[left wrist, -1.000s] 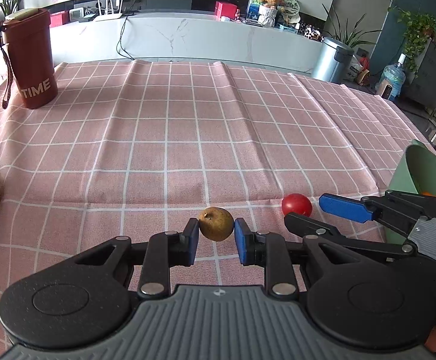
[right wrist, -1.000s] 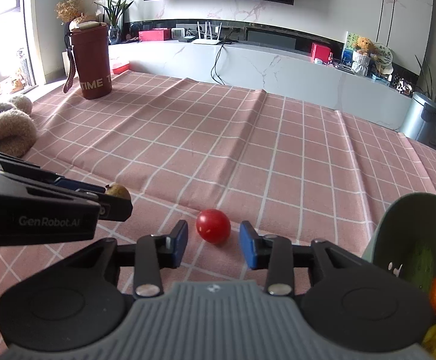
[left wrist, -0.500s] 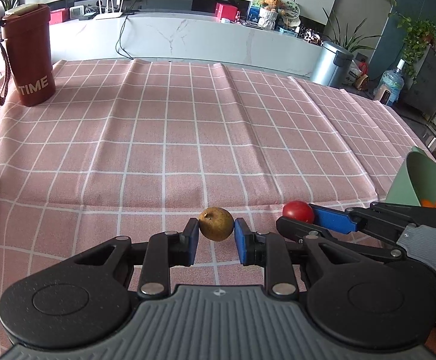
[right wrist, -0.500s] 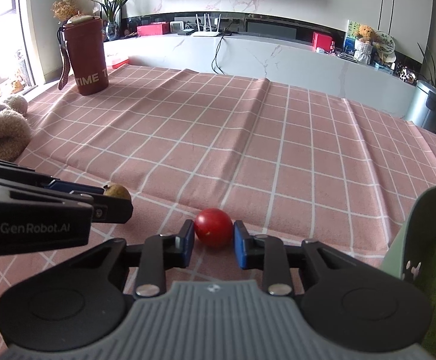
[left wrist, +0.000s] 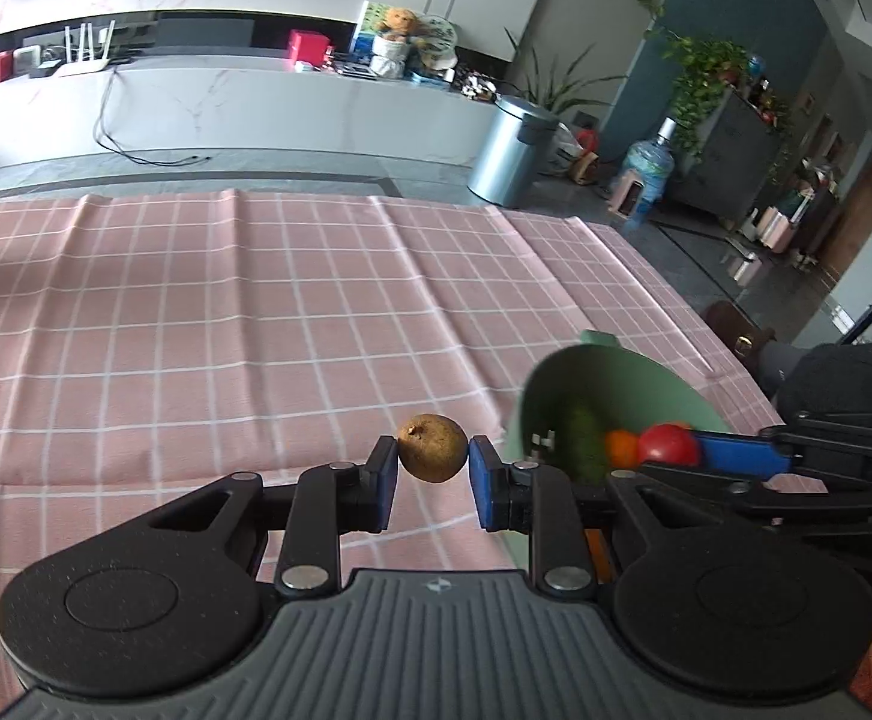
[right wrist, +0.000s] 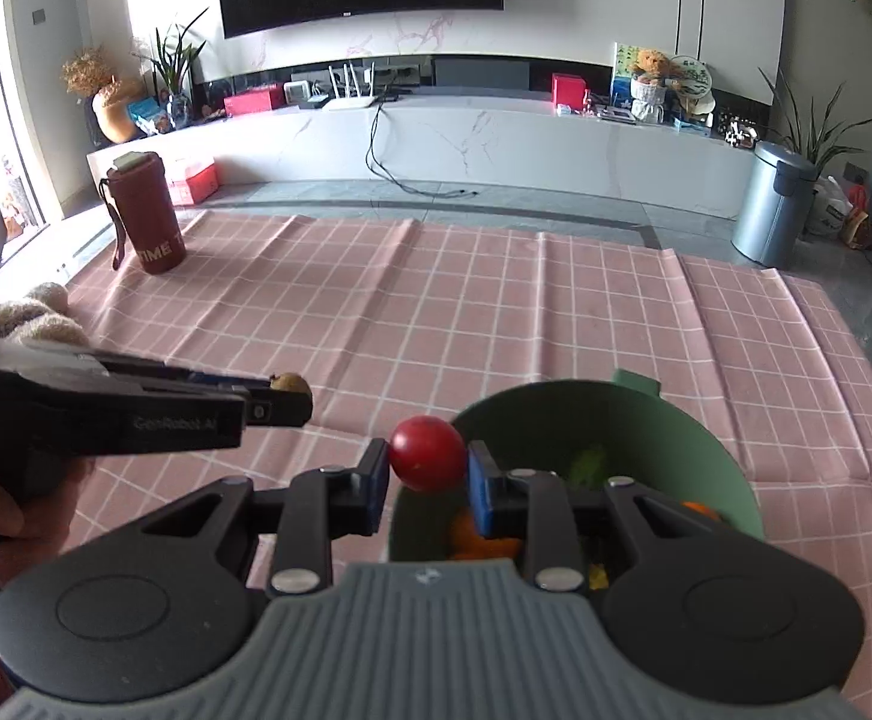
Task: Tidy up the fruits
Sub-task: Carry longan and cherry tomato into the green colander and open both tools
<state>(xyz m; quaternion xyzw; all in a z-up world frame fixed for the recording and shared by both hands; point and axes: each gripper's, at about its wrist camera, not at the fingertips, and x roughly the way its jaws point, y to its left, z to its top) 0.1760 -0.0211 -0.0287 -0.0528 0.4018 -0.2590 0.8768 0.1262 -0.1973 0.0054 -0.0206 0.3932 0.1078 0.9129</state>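
A small round brown fruit (left wrist: 432, 448), rough-skinned with a short stem nub at its top, is clamped between two blue pads above the pink checked cloth. A glossy red tomato (right wrist: 427, 453) is gripped likewise, held over the near-left rim of a pale green bowl (right wrist: 700, 432). Inside the bowl an orange fruit (left wrist: 620, 447) and a dark green fruit (left wrist: 583, 444) are seen lying side by side.

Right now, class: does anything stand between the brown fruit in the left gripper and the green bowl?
Nothing visible blocks it. The brown fruit sits just beside the green bowl; only tablecloth lies between.
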